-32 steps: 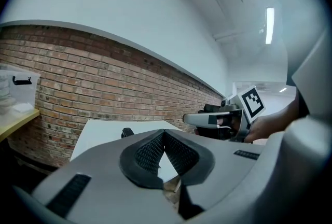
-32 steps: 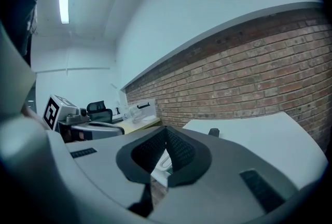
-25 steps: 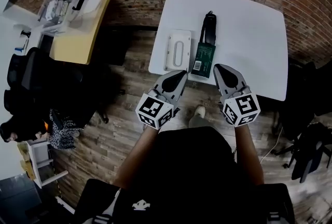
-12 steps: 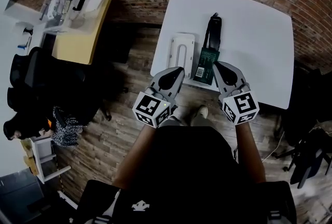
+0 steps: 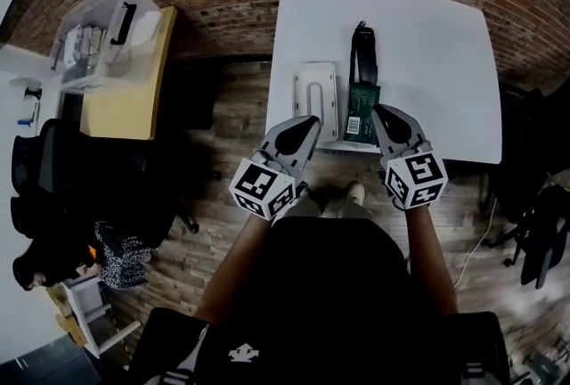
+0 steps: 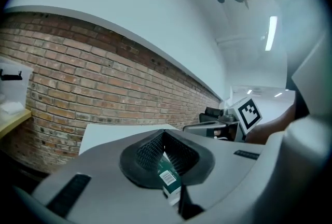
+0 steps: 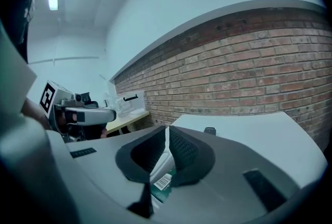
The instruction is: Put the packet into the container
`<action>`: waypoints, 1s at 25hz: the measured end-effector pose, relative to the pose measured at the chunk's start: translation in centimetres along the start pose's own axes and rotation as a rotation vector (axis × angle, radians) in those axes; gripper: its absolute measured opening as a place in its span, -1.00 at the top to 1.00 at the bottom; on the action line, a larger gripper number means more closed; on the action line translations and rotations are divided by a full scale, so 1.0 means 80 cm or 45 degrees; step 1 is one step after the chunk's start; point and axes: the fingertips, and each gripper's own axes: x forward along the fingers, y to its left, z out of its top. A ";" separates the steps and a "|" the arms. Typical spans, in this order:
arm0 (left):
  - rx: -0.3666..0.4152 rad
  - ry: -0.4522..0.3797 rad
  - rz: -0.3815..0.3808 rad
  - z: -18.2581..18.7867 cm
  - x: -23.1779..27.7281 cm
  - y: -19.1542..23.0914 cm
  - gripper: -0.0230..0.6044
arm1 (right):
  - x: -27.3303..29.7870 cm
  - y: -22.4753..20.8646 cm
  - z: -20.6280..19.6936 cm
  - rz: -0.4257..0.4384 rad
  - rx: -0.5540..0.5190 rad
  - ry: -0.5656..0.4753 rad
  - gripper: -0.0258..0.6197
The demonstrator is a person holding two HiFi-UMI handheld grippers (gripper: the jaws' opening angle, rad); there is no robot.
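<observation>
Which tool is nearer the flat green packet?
Right. The right tool sits at the flat green packet's right edge; the left tool is farther left, by the white rectangular container.

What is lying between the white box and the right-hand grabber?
The green packet lies flat on the table between the white container and the right gripper, as the head view shows.
</observation>
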 end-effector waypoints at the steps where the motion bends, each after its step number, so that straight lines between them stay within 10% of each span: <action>1: -0.004 -0.016 -0.034 0.004 0.000 0.002 0.91 | 0.002 -0.001 -0.002 -0.038 0.012 0.004 0.90; 5: 0.002 -0.028 -0.124 0.012 -0.003 0.022 0.91 | 0.013 0.002 -0.014 -0.172 0.056 0.048 0.89; 16: 0.009 0.001 -0.222 0.006 -0.011 0.057 0.91 | 0.048 0.003 -0.070 -0.399 0.203 0.167 -0.08; 25: 0.002 0.026 -0.231 0.000 -0.021 0.079 0.91 | 0.063 -0.038 -0.145 -0.690 0.248 0.341 -0.42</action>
